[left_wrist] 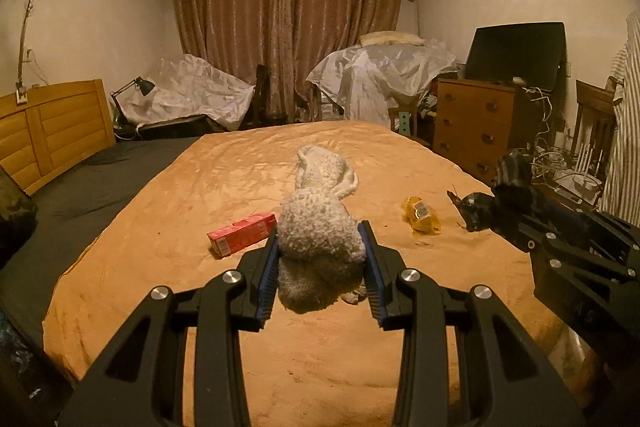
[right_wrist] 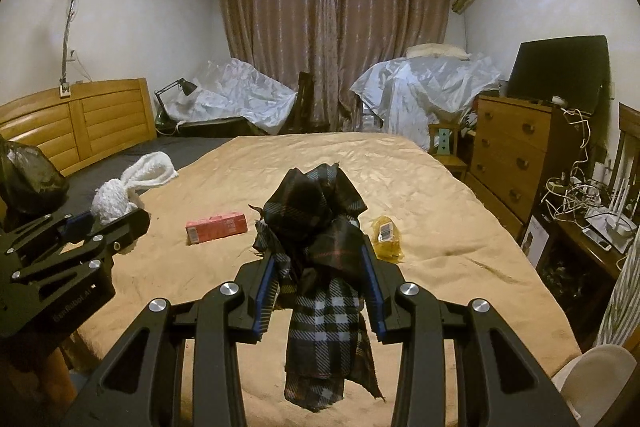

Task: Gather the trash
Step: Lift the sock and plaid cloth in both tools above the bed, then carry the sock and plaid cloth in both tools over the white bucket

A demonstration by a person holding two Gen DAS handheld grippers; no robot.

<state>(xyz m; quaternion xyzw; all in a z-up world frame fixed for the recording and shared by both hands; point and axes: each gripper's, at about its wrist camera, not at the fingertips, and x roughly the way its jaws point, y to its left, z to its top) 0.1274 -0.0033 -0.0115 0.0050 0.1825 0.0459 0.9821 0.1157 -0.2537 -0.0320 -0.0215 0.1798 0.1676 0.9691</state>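
While clamped, tools [left_wrist: 322,263] [right_wrist: 320,267] hold cloths.

Brightness: dim indoor light, warm and yellowish in the left wrist view, cooler in the right wrist view.
Source: overhead, unseen; the curtain [left_wrist: 286,35] is drawn and lets no daylight in.
Glare: soft shine on the plastic sheets [right_wrist: 420,83].
Shadows: faint, beneath things on the blanket [left_wrist: 224,183].
Distortion: heavy fisheye bending; walls and headboard [left_wrist: 52,131] curve.
Edges: black corners, dark vignette.
Sharpness: centre fairly crisp, fine grain, rims softer.
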